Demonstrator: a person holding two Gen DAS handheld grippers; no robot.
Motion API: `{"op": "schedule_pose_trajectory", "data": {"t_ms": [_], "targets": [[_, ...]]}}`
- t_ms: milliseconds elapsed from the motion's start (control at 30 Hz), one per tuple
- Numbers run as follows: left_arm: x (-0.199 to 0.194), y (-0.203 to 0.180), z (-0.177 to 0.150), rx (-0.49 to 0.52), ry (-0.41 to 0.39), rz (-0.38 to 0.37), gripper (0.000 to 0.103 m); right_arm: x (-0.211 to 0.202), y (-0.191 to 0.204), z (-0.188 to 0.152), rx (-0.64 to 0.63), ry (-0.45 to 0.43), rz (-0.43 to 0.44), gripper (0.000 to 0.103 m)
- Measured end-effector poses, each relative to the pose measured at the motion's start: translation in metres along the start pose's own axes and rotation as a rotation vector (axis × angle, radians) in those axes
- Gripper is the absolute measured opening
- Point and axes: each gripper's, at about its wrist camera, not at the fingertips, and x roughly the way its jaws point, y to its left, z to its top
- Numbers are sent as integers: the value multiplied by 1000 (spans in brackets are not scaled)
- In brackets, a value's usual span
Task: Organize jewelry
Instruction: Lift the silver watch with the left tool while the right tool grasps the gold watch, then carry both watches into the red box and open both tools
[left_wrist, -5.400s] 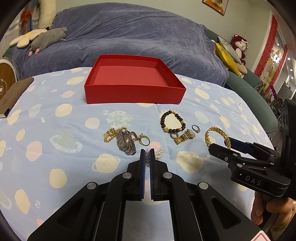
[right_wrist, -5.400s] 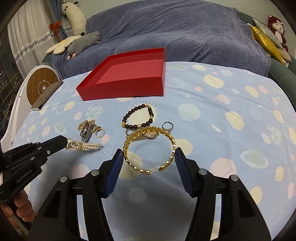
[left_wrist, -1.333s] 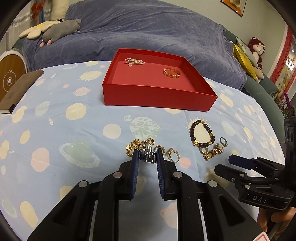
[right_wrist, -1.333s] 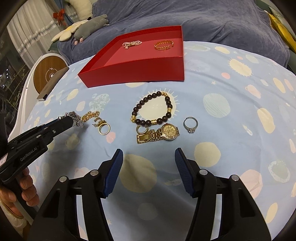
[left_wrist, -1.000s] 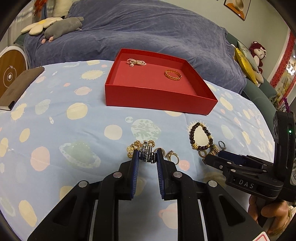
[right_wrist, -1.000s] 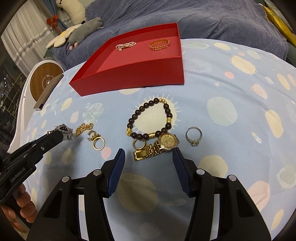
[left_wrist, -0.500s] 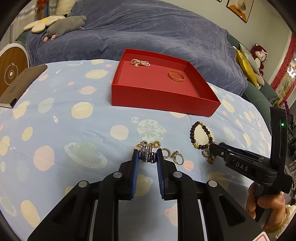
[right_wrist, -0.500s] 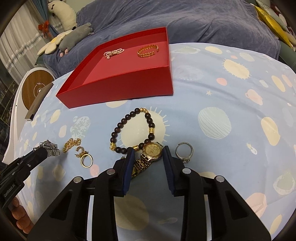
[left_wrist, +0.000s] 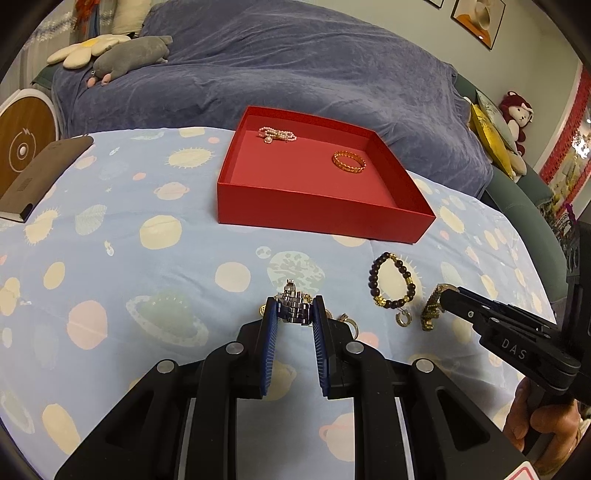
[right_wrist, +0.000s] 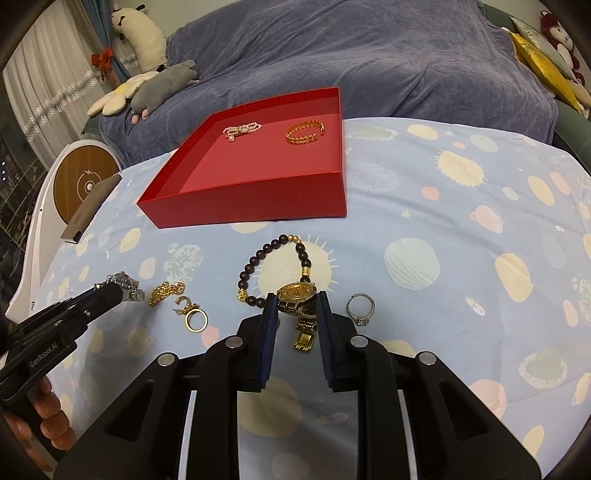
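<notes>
Since half a second ago, the right gripper (right_wrist: 295, 310) has been closed around the gold watch (right_wrist: 296, 293); the silver watch (left_wrist: 294, 312) remains clamped by the left gripper (left_wrist: 294, 317), both bound for the red box (left_wrist: 317, 214) at twelve o'clock.

Probably bedroom: bed (left_wrist: 295, 74), plush toys (left_wrist: 125, 55)

Both wrist views look low and forward, sharing the red box (left_wrist: 321, 214) (right_wrist: 255, 199).

red box (left_wrist: 317, 212), planet-patterned blue tablecloth (left_wrist: 110, 266), gold watch (right_wrist: 297, 295)
</notes>
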Motion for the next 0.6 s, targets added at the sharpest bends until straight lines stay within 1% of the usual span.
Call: {"op": "schedule_pose_trajectory", "data": {"t_ms": [200,367,433,500,600], "targets": [[-6,-11,12,13,-32,-12,16,-21,6,9,-19,-47,25,20],[-7,-17,28,10,-34,-33,16,-37,8,27,-18,-92,43,20],[-8,-22,40,42,-42,-36,16,-42,8,40,-22,-112,45,20],[-10,-25,56,56,-67,-35,16,-43,6,55,-12,-123,57,20],[-8,-28,85,70,-92,-52,16,-35,4,83,-2,-133,75,20]]}}
